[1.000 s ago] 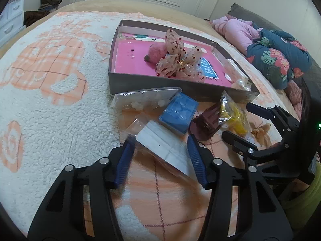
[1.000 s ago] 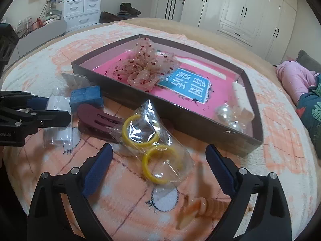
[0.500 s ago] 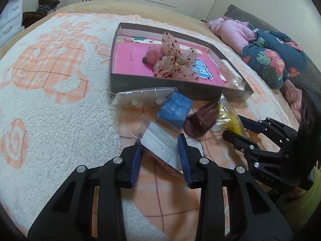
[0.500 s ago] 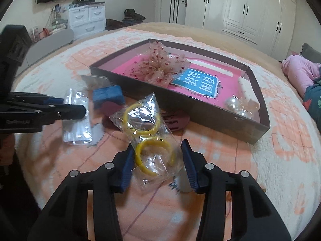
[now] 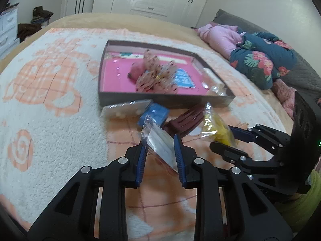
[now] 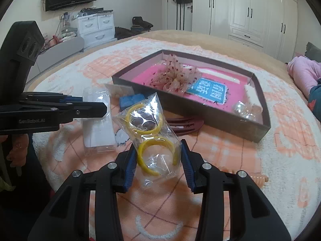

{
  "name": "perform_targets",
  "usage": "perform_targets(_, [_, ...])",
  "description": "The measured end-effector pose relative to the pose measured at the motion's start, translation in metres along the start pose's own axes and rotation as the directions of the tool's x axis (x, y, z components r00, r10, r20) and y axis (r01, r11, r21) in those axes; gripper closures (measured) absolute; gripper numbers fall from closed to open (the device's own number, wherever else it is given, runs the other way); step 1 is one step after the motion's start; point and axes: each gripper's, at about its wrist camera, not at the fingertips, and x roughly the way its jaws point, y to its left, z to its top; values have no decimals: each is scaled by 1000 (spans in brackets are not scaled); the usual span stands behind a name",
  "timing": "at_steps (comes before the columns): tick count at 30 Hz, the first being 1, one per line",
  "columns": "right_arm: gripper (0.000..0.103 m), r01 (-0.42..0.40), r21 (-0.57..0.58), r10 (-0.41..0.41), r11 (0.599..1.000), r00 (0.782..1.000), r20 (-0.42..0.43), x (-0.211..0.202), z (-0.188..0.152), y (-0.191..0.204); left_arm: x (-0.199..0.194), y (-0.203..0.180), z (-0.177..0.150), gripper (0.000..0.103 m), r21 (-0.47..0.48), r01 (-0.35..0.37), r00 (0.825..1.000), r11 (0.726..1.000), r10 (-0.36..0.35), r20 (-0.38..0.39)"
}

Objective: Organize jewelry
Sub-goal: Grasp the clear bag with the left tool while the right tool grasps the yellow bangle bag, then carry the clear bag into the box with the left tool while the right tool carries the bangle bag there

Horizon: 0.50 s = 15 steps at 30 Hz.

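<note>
White wardrobe doors point(image 6: 250, 14) line the far wall, and below us a fleecy blanket point(image 5: 50, 120) with an orange pattern covers the bed. On it sits a shallow dark tray point(image 6: 200, 110) with a pink floor; a gauzy bow point(image 6: 176, 78) lies inside. Our left gripper point(image 5: 160, 146) is closing on a clear packet with a white card point(image 5: 160, 142), its blue pads point(image 5: 177, 150) against the packet's edges, and the packet tilts up off the blanket. Our right gripper point(image 6: 159, 152) pinches a clear bag of yellow bangles point(image 6: 150, 130), pads pressing the lower ring's sides. Between us and the tray lie a blue box point(image 5: 156, 112), a maroon hair clip point(image 6: 184, 123) and another clear packet point(image 5: 124, 108)
</note>
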Motion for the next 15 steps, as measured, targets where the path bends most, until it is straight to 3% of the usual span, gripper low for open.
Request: perform_targets(15, [64,93,110,-99,990,994,52,-24,2,-43,-5,-20,30,84,34,17,996,999,-20,82])
